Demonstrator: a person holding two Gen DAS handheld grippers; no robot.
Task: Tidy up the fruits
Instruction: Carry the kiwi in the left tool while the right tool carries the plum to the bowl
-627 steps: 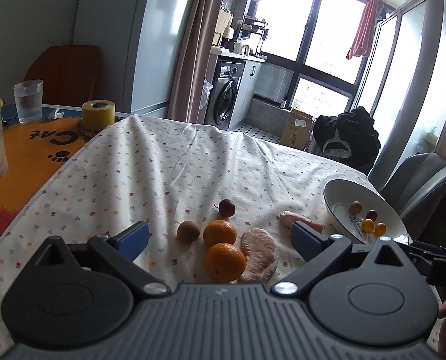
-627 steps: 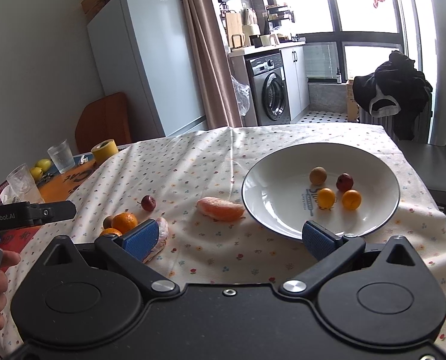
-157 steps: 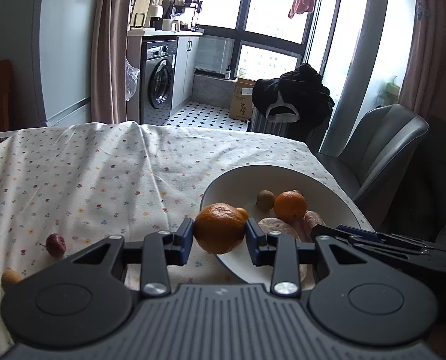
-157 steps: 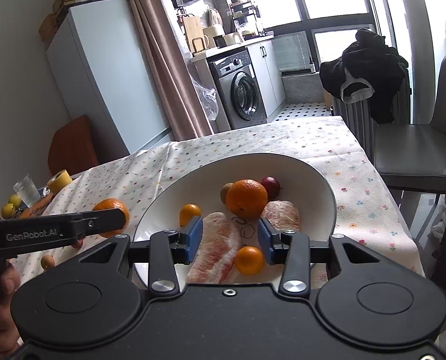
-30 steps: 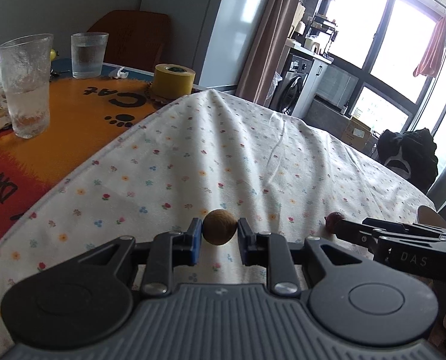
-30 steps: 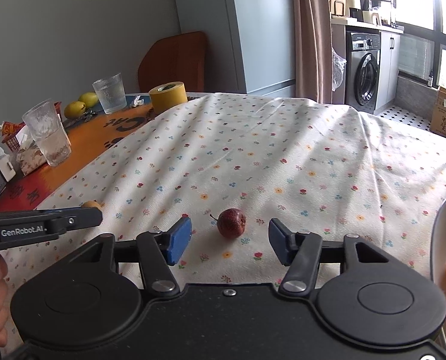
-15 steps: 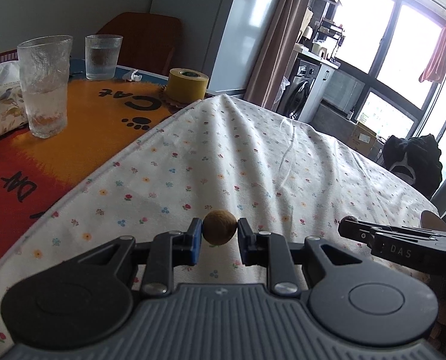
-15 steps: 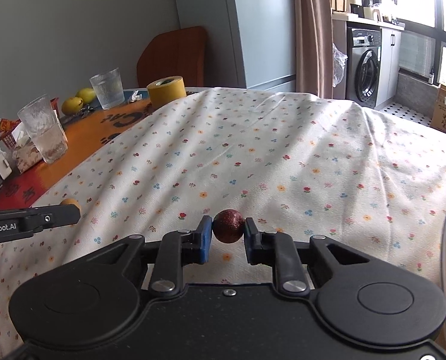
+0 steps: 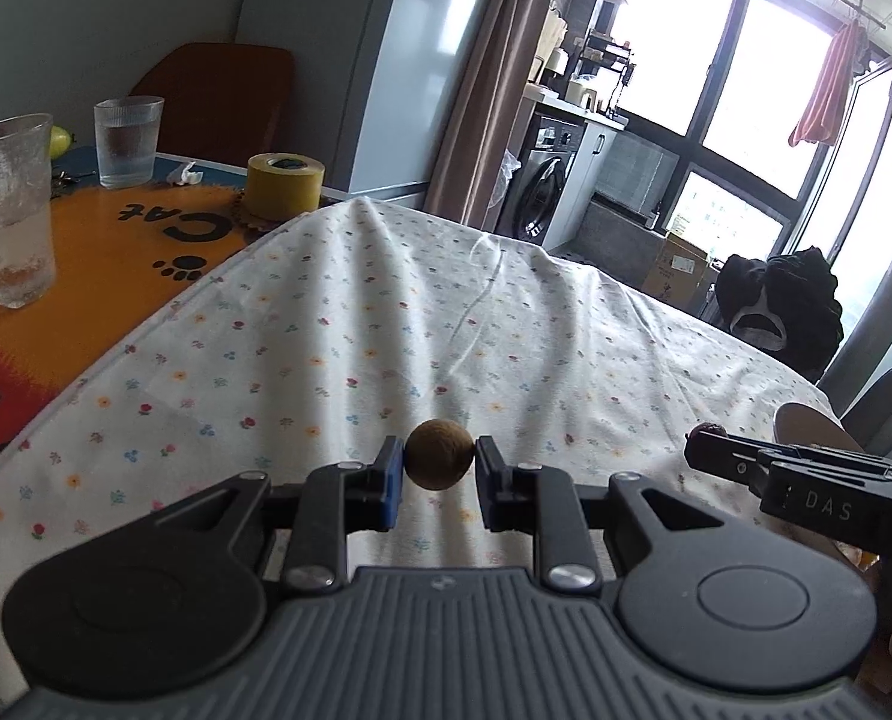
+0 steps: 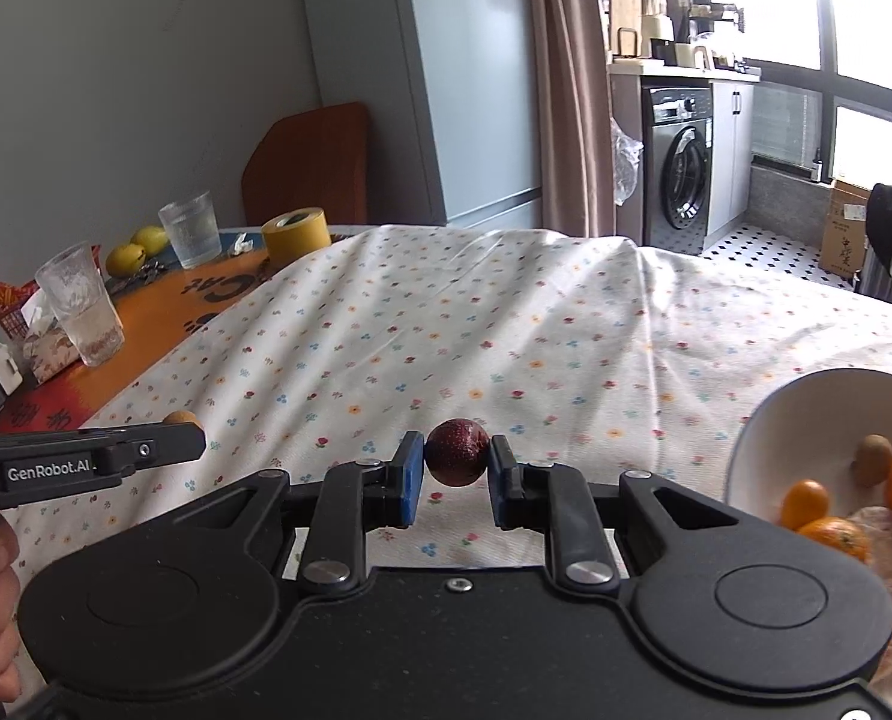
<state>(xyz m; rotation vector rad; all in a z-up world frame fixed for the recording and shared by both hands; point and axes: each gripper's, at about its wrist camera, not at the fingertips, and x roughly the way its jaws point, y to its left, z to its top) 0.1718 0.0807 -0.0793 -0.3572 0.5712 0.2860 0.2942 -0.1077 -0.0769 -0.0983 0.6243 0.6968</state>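
Table with flowered white cloth (image 10: pixel 566 324) is bare of loose fruit; round white bowl (image 10: pixel 764 426) sits at its right edge. Left tongs (image 9: pixel 440 471) clamp small brown round fruit (image 9: pixel 440 461), right tongs (image 10: pixel 455 468) clamp dark red round fruit (image 10: pixel 457 459). Carry level, release low over bowl.

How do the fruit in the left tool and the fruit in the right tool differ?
The brown fruit in the left tool is dull tan with a matte skin; the red fruit in the right tool is dark red and speckled. Both are small, round, and pinched between blue pads above the tablecloth.
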